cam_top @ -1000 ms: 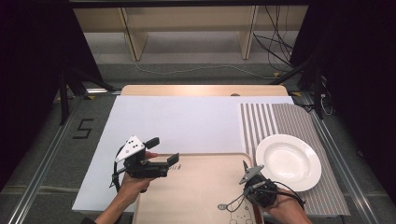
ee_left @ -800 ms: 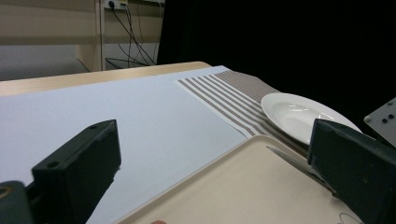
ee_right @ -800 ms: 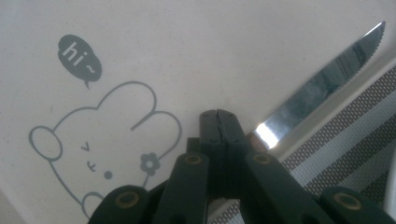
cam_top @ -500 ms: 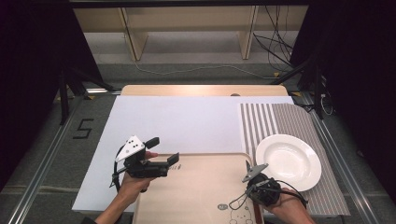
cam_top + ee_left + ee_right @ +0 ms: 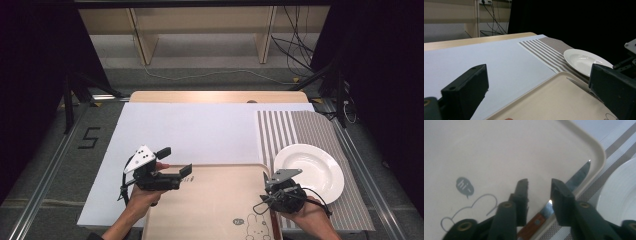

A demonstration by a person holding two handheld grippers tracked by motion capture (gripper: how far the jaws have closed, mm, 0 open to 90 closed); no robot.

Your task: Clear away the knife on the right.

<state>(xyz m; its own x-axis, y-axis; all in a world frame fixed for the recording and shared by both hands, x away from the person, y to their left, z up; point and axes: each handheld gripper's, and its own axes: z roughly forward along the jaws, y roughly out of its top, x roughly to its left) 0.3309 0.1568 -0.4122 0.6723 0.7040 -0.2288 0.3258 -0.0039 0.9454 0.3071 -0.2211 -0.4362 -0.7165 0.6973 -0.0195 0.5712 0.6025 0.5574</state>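
Observation:
A knife with a wooden handle [image 5: 534, 223] and a steel blade [image 5: 577, 176] lies along the right rim of a beige tray [image 5: 210, 205]. My right gripper [image 5: 539, 183] hovers just over it. Its jaws have just been opening and now stand apart, with the pads off the knife. In the high view this gripper [image 5: 272, 195] sits at the tray's right edge, beside the thin line of the knife [image 5: 265, 179]. My left gripper [image 5: 175, 161] is held over the tray's far left corner, open wide [image 5: 539, 75] with nothing between its jaws.
A white plate [image 5: 310, 172] rests on a striped placemat [image 5: 295, 130] just right of the tray. A white sheet [image 5: 200, 132] covers the table beyond the tray. A rabbit drawing [image 5: 252, 225] marks the tray's near part.
The right gripper's jaws have parted over the knife, and that hand has edged slightly toward the plate. The left gripper has stayed where it was.

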